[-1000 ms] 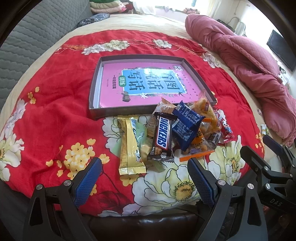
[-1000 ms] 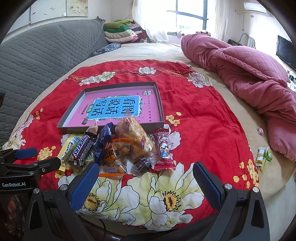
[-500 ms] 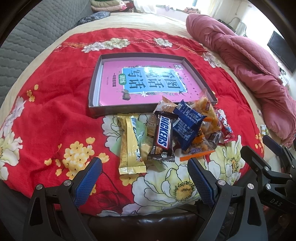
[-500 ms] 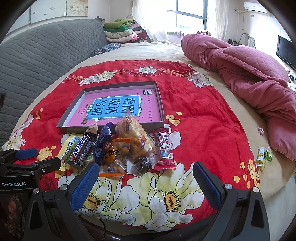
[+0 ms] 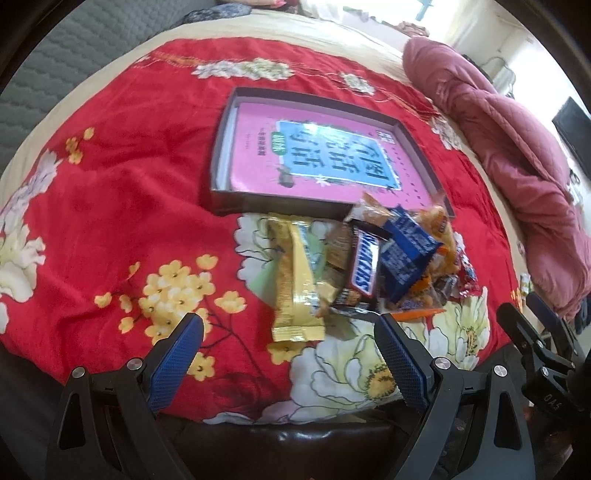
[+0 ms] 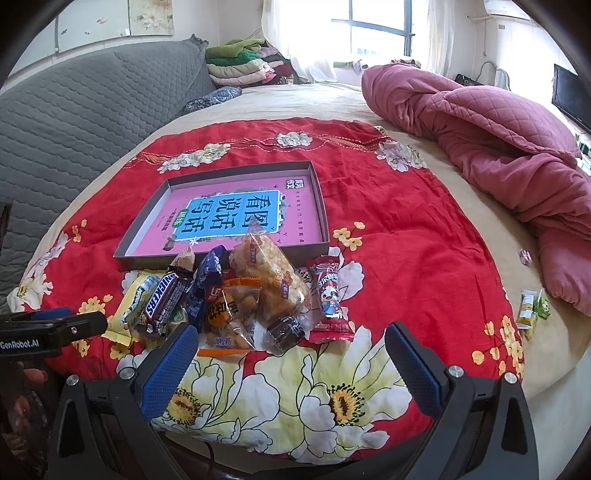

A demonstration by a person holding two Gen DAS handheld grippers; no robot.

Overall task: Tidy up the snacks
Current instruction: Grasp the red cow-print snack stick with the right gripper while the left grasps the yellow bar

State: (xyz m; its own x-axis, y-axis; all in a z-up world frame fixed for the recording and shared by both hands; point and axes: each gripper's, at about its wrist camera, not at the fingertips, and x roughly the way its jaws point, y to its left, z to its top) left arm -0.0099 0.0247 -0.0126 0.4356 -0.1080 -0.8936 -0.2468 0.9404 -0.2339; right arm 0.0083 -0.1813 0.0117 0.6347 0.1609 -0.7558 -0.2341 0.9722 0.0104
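On red floral blanket (image 6: 388,206): snack pile (image 6: 236,295) touching tray (image 6: 321,206) front edge. Left gripper (image 5: 288,354) and right gripper (image 6: 288,358) both spread wide, empty, near pile.

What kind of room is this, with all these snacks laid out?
Most likely a bedroom in a home. The snack pile lies on a red floral blanket spread over a bed, with a rumpled pink quilt beside it and folded clothes stacked near the window.
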